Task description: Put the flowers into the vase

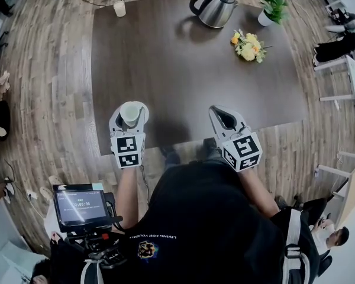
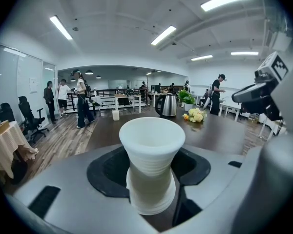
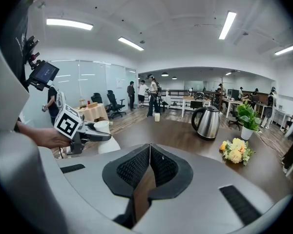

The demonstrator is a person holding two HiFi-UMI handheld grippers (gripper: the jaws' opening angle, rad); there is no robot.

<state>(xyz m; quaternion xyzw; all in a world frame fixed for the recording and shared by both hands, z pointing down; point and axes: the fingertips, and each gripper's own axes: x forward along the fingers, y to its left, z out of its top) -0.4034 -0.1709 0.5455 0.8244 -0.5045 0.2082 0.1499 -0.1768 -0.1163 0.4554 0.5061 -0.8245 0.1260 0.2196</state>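
Note:
A white ribbed vase [image 1: 130, 112] stands upright at the dark table's front edge, between the jaws of my left gripper [image 1: 130, 107]. In the left gripper view the vase [image 2: 151, 165] fills the gap and both black pads [image 2: 110, 172] rest against its lower body, so that gripper is shut on it. My right gripper [image 1: 225, 116] hovers over the front edge to the right, shut and empty, pads together [image 3: 149, 167]. The small bunch of yellow, white and orange flowers [image 1: 248, 46] lies at the far right of the table, well away from both grippers. It also shows as flowers [image 3: 237, 150].
On the brown table [image 1: 183, 70] stand a steel kettle [image 1: 215, 7], a potted green plant [image 1: 272, 5] and a small white cup [image 1: 119, 8] at the far edge. White chairs [image 1: 343, 70] are to the right. A screen device [image 1: 81, 206] hangs at my lower left. People stand in the office beyond.

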